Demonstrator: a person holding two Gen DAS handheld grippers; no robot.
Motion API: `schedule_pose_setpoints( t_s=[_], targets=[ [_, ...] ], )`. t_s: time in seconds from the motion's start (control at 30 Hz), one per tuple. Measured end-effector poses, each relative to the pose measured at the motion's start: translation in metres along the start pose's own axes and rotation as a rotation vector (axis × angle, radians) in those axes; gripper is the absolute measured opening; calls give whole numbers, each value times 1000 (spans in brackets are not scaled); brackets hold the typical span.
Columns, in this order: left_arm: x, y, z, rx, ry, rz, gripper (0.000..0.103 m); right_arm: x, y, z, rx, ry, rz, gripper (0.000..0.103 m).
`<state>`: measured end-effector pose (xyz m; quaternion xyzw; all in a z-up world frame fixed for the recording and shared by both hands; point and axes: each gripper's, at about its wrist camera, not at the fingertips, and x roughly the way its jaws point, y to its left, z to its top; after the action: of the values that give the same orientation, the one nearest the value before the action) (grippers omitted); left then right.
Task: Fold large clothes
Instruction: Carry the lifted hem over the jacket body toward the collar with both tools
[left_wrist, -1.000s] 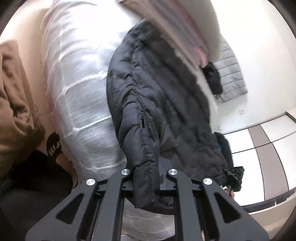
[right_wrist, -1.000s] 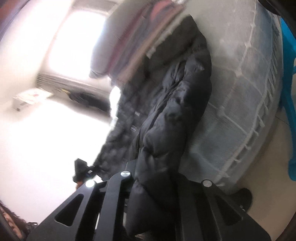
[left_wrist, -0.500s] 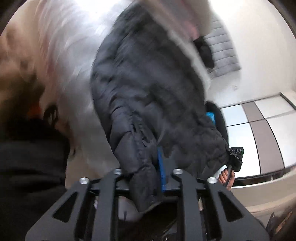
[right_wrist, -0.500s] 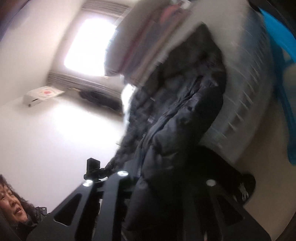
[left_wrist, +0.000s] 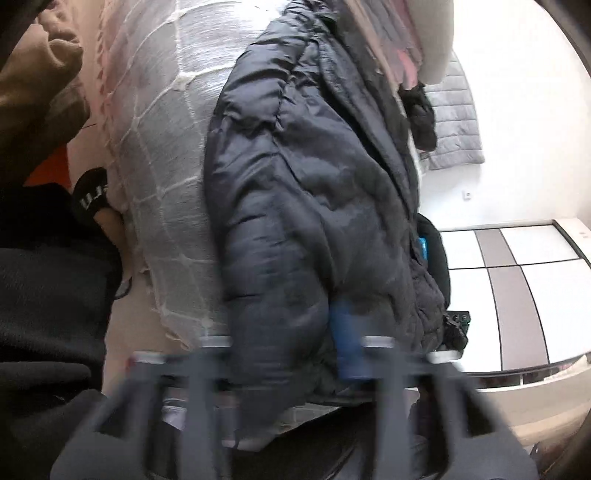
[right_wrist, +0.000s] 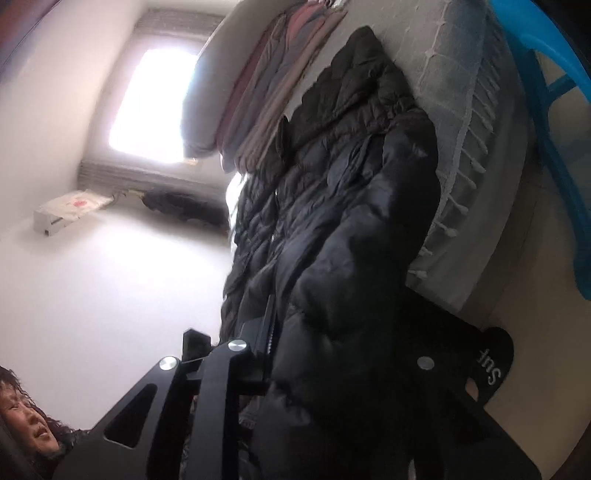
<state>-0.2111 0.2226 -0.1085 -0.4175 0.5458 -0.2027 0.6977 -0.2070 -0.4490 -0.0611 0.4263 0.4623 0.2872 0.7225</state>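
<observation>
A large black puffer jacket (left_wrist: 314, 192) lies stretched along the bed and hangs from both grippers. My left gripper (left_wrist: 291, 354) is shut on the jacket's hem, with fabric bunched between the blurred fingers. In the right wrist view the same jacket (right_wrist: 351, 221) runs up the frame. My right gripper (right_wrist: 314, 362) is shut on the jacket's other bottom corner; the cloth covers the fingertips. The right gripper also shows in the left wrist view (left_wrist: 456, 325), past the hem.
The bed has a grey fringed blanket (left_wrist: 173, 147) and a stack of folded clothes (right_wrist: 266, 85) at its far end. A blue plastic chair (right_wrist: 554, 110) stands beside the bed. A brown garment (left_wrist: 33, 85) is at the left. The person's slippered foot (left_wrist: 90, 195) is by the bed.
Both grippers have swung with the jacket's hem still held, and both views have tilted. The jacket looks more stretched along the bed.
</observation>
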Motion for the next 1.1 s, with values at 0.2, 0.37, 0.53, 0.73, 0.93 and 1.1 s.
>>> schedule_pose_setpoints(
  t_s=[0.2,0.37,0.53,0.73,0.93,1.1],
  targets=[
    [-32,-30,-8,70,-88,-38,9,-9,0,-12,34,-102,97,12],
    [-65,-62,-19,123,-134,-82,8,-23,20,-18,11,-127,193,12],
    [-94,-81,-41,175,-157,-131,9,-48,30,-29,-4,-167,254,12],
    [-92,-55,-52,125,-125,-137,9,-54,1,-40,69,-164,256,12],
    [-90,-53,-40,96,-127,-182,9,-49,-2,-28,83,-161,293,12],
    [-103,-93,-2,158,-187,-236,9,-45,20,13,46,-177,333,12]
  ],
)
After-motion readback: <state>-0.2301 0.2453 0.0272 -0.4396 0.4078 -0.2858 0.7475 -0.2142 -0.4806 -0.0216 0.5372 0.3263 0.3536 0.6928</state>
